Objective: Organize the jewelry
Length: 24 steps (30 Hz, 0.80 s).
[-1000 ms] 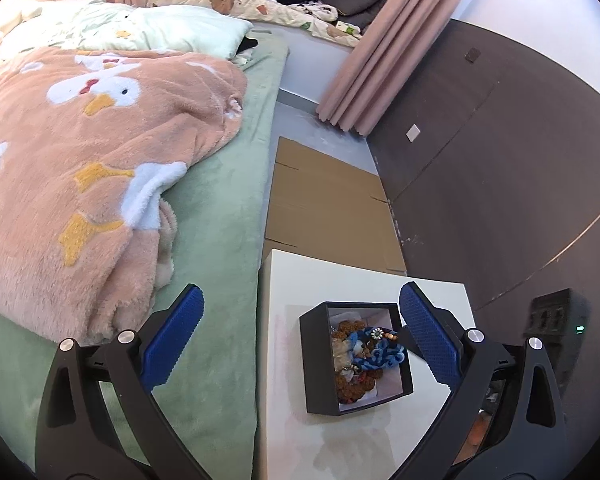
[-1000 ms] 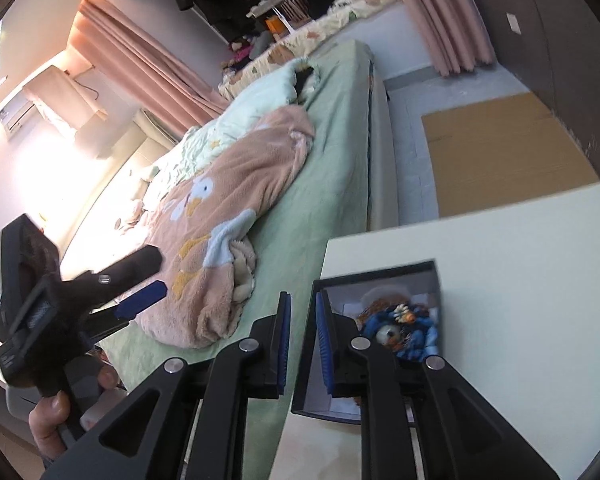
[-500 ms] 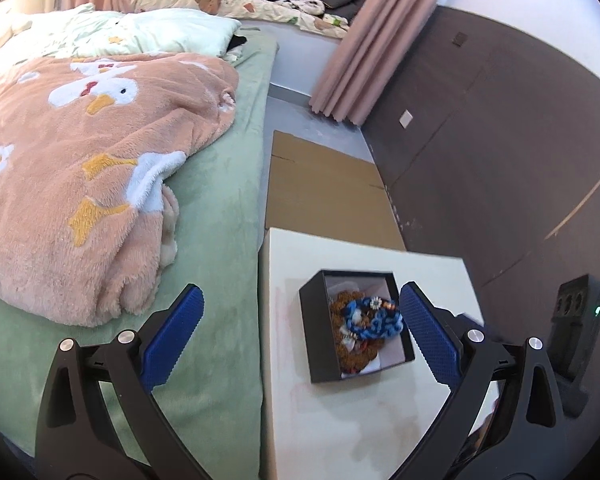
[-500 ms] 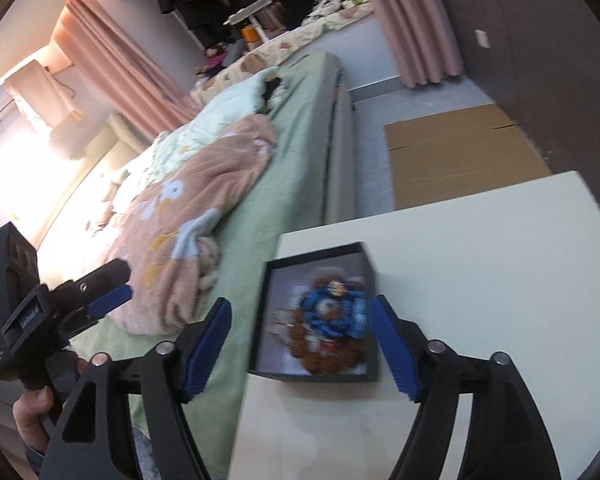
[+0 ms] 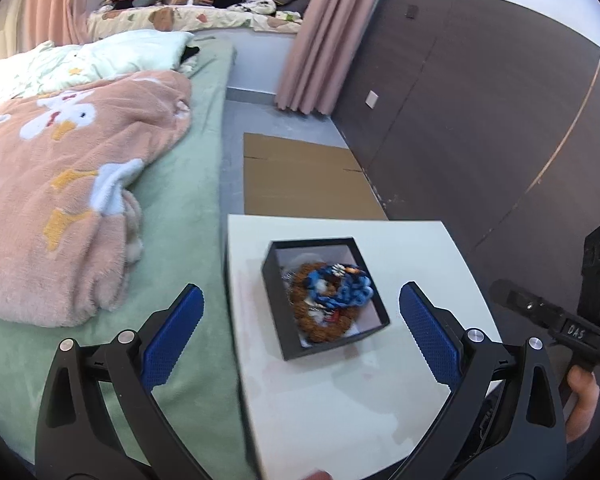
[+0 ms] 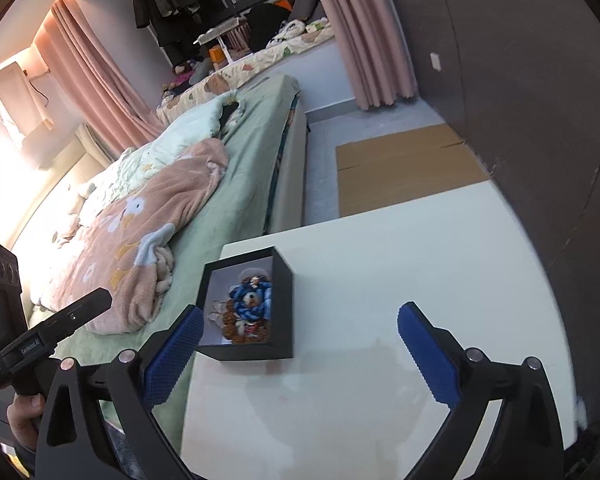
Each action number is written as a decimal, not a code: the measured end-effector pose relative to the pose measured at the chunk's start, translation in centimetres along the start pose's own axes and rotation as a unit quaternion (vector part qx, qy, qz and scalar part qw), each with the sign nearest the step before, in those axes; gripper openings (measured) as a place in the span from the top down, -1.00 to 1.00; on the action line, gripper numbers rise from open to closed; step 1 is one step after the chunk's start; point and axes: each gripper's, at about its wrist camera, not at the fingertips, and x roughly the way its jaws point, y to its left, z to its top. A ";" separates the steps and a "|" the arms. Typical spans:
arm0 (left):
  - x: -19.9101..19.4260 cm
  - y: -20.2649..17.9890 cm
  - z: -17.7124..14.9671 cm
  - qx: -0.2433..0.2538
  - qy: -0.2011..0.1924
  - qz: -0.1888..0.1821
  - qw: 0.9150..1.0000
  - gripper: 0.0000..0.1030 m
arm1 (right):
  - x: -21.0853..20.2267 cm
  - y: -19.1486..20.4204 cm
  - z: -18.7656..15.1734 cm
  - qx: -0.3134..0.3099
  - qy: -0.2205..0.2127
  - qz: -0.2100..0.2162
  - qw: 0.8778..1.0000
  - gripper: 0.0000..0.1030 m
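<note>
Two wrist views look down on a white surface beside a bed, with a black open box resting on it. In the left wrist view the box sits near the surface's left edge, at centre frame, and bare white surface spreads below and to its right; beyond the far edge, flattened cardboard lies on the grey floor by a dark wall panel. In the right wrist view the box stands at the surface's left edge, close to the far left corner, and the whole right half of the surface is bare. Inside the box lies a heap of jewelry: a blue beaded strand over brown beads, with small pale pieces underneath. A peach blanket with white shapes covers the bed at left. The left gripper has its blue-padded jaws spread wide on either side of the box's near end, touching nothing that shows. The right gripper has its jaws opening and already far apart, gripping nothing, with its left pad just beside the box's near left corner; whether it touches cannot be told.
</note>
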 end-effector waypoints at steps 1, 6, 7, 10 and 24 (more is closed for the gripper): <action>0.1 -0.6 -0.2 0.004 0.000 0.009 1.000 -0.90 | -0.3 -0.2 0.1 -0.001 -0.002 -0.002 1.000 -0.85; 0.4 -3.0 -1.0 0.017 -0.002 0.004 1.000 -0.90 | -2.1 -1.6 0.1 -0.011 -0.003 -0.023 1.000 -0.85; 0.5 -3.5 -1.1 0.021 -0.003 0.002 1.000 -0.90 | -2.4 -1.7 0.0 -0.015 -0.002 -0.028 0.999 -0.85; 0.5 -4.9 -1.7 0.029 -0.013 -0.001 0.999 -0.90 | -3.5 -2.4 -0.3 -0.028 -0.014 -0.055 0.998 -0.85; 0.2 -7.5 -2.4 0.026 -0.033 -0.011 0.999 -0.90 | -5.7 -6.3 -1.0 -0.021 -0.020 -0.057 0.998 -0.85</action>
